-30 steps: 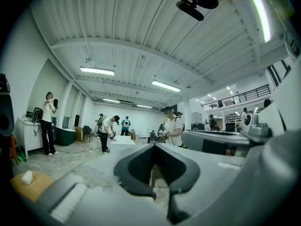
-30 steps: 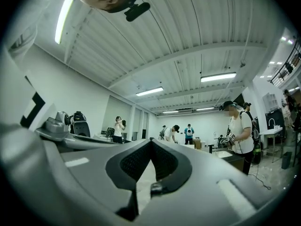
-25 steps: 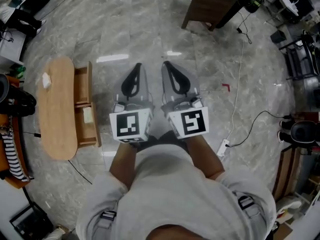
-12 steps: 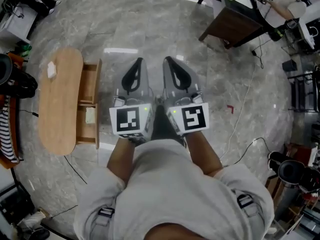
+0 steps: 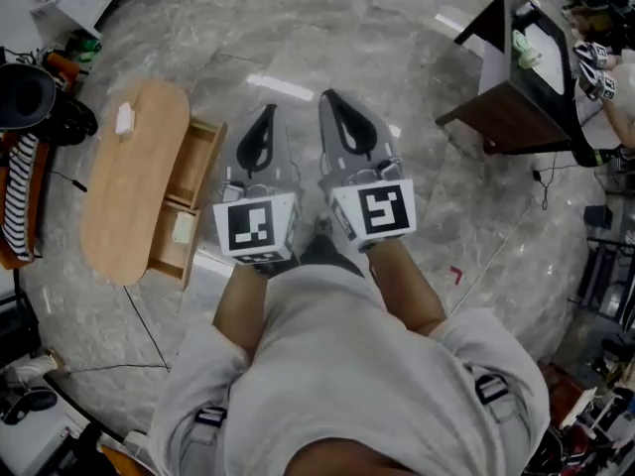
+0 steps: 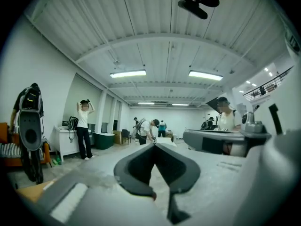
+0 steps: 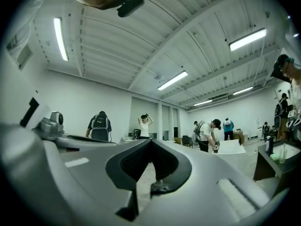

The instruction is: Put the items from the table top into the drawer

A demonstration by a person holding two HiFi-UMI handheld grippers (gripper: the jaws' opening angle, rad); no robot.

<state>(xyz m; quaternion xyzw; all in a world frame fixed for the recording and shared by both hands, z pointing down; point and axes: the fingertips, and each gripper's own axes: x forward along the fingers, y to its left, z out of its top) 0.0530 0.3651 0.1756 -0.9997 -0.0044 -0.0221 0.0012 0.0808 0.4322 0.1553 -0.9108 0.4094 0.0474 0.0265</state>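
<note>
fingers together and empty on my left gripper [image 5: 271,113] and right gripper [image 5: 330,98]; the white item [image 5: 124,119] on the worktop [image 5: 127,216] lies leftward, nearer the left.

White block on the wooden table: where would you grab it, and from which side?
Across its shorter sides, probably from above: the white block sits alone near one end of the wooden table, with nothing beside it. Its finer shape is too small to tell.

No legible text, label, brand, number or sign on anything visible.
</note>
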